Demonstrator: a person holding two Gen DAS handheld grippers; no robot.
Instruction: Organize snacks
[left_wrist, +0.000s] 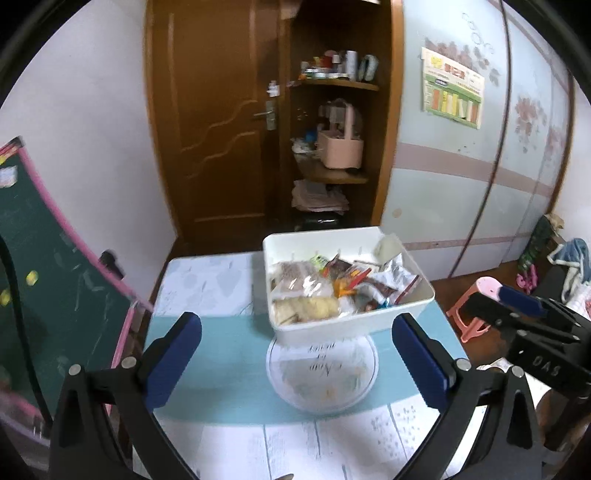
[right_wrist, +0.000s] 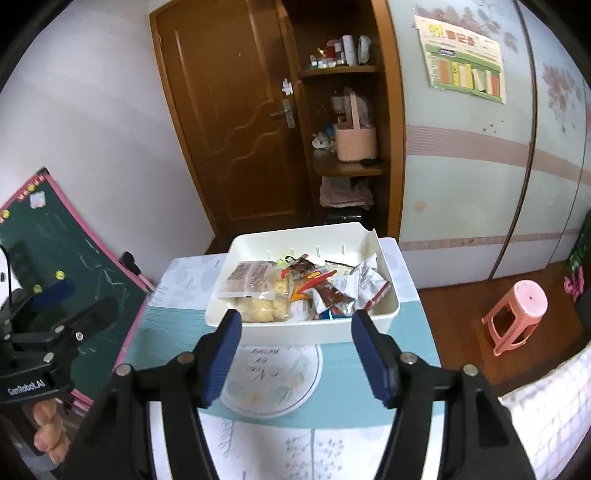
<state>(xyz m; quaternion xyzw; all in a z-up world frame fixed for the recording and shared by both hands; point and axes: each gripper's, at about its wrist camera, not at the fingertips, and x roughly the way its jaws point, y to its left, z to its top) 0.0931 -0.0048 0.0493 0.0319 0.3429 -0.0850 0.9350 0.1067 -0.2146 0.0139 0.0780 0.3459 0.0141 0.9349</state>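
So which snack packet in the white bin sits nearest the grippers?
The clear packet of pale yellow puffed pieces, at the near-left corner of the white bin, against its front wall. The red and silver wrappers lie further back and right.

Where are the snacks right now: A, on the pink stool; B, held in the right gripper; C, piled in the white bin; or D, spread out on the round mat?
C: the snacks lie heaped inside the white bin on the table, while the left gripper and the right gripper are both open and hold nothing.
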